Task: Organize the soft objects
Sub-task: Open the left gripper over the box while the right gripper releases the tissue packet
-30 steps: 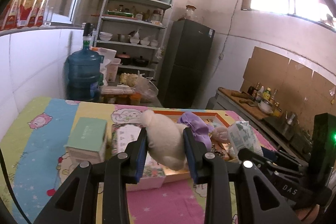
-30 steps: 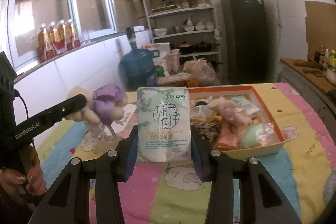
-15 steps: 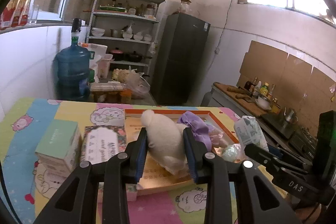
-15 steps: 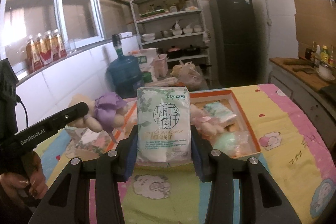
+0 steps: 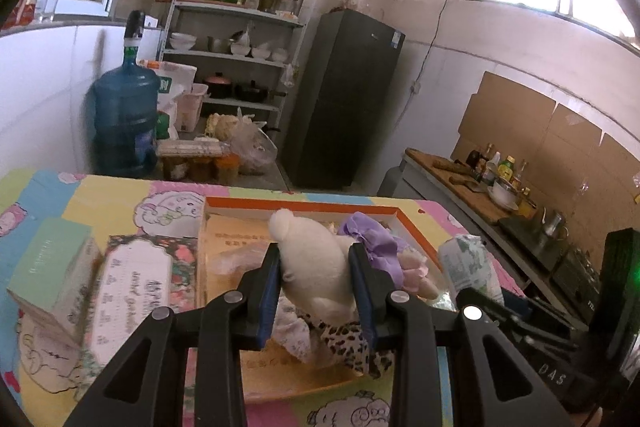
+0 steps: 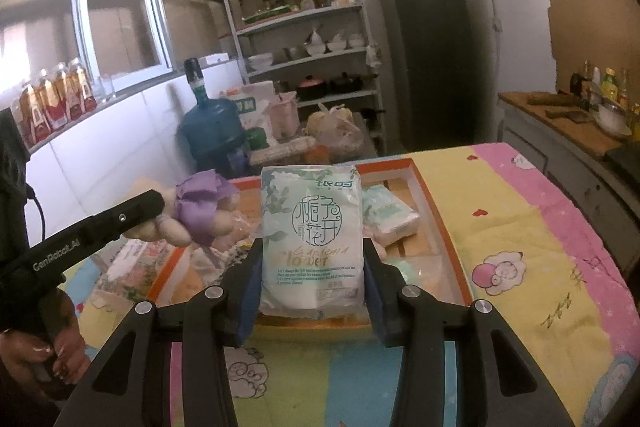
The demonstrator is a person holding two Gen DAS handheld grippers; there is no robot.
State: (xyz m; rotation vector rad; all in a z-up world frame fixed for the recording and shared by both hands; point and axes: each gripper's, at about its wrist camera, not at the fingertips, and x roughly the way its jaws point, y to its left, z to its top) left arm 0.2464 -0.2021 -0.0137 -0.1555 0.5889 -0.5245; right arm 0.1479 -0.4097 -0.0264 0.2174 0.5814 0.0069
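A cream plush toy [image 5: 316, 263] with a purple bow [image 5: 374, 247] is pinched in my left gripper [image 5: 314, 297], which hangs over the orange-rimmed box [image 5: 304, 205]. From the right wrist view the same plush toy [image 6: 200, 213] shows at the left, over the box's left side. My right gripper [image 6: 312, 289] is shut on a white tissue pack [image 6: 312, 239] printed with green flowers, held upright above the near part of the orange-rimmed box [image 6: 434, 203]. Inside the box lie a leopard-print cloth [image 5: 352, 347], another tissue pack [image 6: 388, 213] and other soft items.
Left of the box on the cartoon-print cloth [image 6: 520, 247] lie a green box [image 5: 48, 267] and a floral box [image 5: 132, 291]. Beyond the table stand a blue water jug [image 5: 124, 119], shelves [image 5: 240, 39] and a dark fridge [image 5: 344, 99]. A counter with bottles [image 5: 480, 171] runs along the right.
Both grippers have moved forward and slightly down toward the box, each still holding its item. The box now lies under the plush toy and the tissue pack.
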